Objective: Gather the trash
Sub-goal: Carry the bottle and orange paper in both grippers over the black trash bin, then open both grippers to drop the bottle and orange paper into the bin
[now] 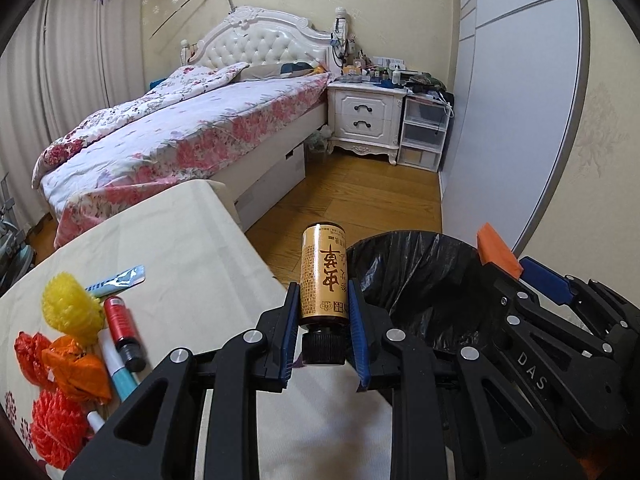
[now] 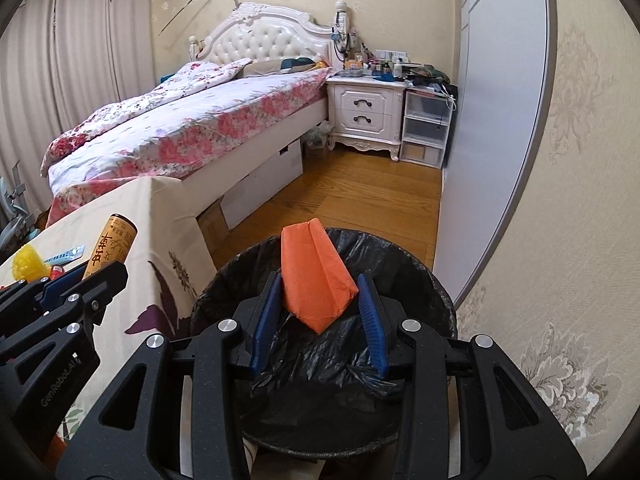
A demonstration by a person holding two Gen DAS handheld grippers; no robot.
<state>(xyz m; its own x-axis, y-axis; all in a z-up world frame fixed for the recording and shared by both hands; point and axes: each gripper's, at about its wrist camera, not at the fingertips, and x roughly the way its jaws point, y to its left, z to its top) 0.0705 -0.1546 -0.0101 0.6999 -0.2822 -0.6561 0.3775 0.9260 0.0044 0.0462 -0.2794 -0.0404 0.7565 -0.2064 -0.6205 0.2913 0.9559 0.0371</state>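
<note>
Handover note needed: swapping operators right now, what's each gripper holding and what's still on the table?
Left gripper: shut on the gold-labelled bottle with black cap, at the table edge beside the bin, not yet over it.
Right gripper: shut on the orange folded paper packet, above the black-bagged round bin.
Done: nothing visible inside the bin yet.
Left: drop both. Then clear the cloth-covered table: yellow spiky ball, red tube, orange wrappers, blue-white sachet.

Glossy black plastic bin liner (image 2: 332,364) — crinkled
</note>
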